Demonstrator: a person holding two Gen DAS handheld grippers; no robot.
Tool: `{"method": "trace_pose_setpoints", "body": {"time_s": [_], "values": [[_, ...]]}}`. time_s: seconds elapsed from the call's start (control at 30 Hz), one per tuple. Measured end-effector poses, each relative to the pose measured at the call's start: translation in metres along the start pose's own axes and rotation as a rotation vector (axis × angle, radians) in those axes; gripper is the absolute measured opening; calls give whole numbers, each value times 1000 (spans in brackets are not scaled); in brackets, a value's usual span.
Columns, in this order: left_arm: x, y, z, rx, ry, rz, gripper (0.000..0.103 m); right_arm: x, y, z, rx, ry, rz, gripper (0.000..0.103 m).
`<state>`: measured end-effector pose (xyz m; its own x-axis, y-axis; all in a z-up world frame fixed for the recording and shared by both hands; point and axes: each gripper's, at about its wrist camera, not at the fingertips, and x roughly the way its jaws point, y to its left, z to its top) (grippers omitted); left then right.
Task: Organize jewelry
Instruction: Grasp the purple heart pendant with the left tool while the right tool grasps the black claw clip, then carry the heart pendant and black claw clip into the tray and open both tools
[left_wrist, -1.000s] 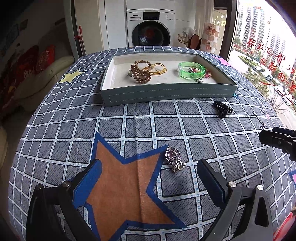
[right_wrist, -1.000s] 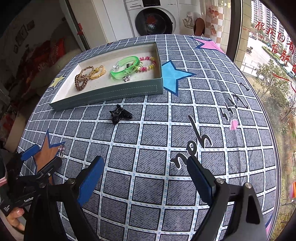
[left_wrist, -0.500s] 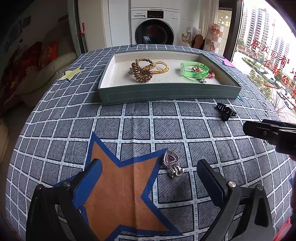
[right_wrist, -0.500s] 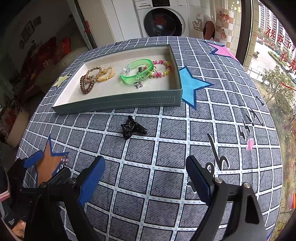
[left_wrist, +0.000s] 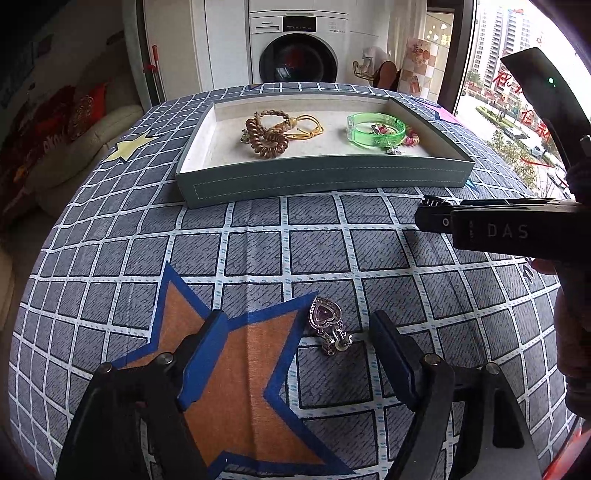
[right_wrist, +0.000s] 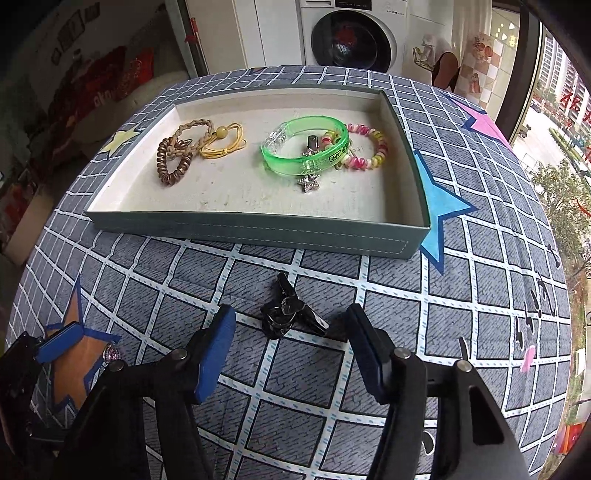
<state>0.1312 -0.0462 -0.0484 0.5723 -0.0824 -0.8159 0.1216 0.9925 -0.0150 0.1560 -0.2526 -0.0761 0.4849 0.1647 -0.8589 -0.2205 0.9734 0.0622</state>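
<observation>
Holding both grippers low over the checked tablecloth (left_wrist: 258, 254), fingers spread wide and gripping nothing. My left gripper (left_wrist: 299, 354) straddles a heart-shaped earring (left_wrist: 327, 325) lying at the edge of the orange star print (left_wrist: 229, 369); the earring sits nearer the right finger than the left, touching neither. My right gripper (right_wrist: 291, 354) brackets a black hair clip (right_wrist: 286, 314) on the cloth, the clip's right tip just beside the right finger (right_wrist: 364, 350); contact cannot be judged. Just beyond the clip stands the grey-green tray (right_wrist: 258, 230), its near wall facing me. Inside the tray: a brown spiral hair tie (right_wrist: 173, 162) with a braided band and a yellow cord (right_wrist: 223, 146) at left; a green bangle (right_wrist: 306, 151), a star charm (right_wrist: 309, 182) and a pink-and-yellow bead bracelet (right_wrist: 369, 151) at right, the bangle overlapping the bracelet. A washing machine (left_wrist: 298, 51) stands behind the table.
</observation>
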Motion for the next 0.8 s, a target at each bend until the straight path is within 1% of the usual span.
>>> {"method": "trace_pose_setpoints", "body": {"time_s": [0.07,0.13,0.17,0.2,0.23,0.27,0.3,0.37,0.4,0.43,0.5,0.53,0.57,0.7,0.8], "values": [[0,0,0,0,-1,0,89,2,4,1,-21,-2,-22,62],[0,-1,0,0,-3,-5,87,2,7,0,-40,-4,-46,51],[-1,-2,-1,3,-3,-11,83,1,9,-1,-48,-5,-56,48],[-1,-3,-1,8,-5,-16,80,0,10,-2,-51,-7,-52,41],[-3,-5,-1,14,-6,-22,73,-1,10,-3,-49,-8,-49,38],[-3,-6,-1,20,-6,-29,65,-2,10,-4,-46,-7,-52,38],[-4,-7,-1,27,-7,-35,61,-3,10,-5,-44,-9,-57,38],[-6,-9,-1,39,-8,-46,38,-4,10,-8,-37,-9,-60,38],[-7,-9,-1,42,-8,-54,33,-6,10,-10,-32,-8,-58,38],[-7,-9,-1,43,-7,-64,31,-7,9,-12,-25,-7,-51,38],[-8,-8,-2,42,-6,-90,30,-11,6,-16,-6,-4,-31,38],[-9,-8,-3,41,-4,-99,30,-14,5,-18,5,-4,-23,29],[-10,-7,-4,40,-3,-105,30,-16,3,-20,15,-3,-14,25],[-13,-5,-6,30,-6,-118,30,-23,-1,-27,47,10,-4,25],[-18,0,-5,21,-14,-125,30,-30,-2,-31,53,3,-2,25]]}}
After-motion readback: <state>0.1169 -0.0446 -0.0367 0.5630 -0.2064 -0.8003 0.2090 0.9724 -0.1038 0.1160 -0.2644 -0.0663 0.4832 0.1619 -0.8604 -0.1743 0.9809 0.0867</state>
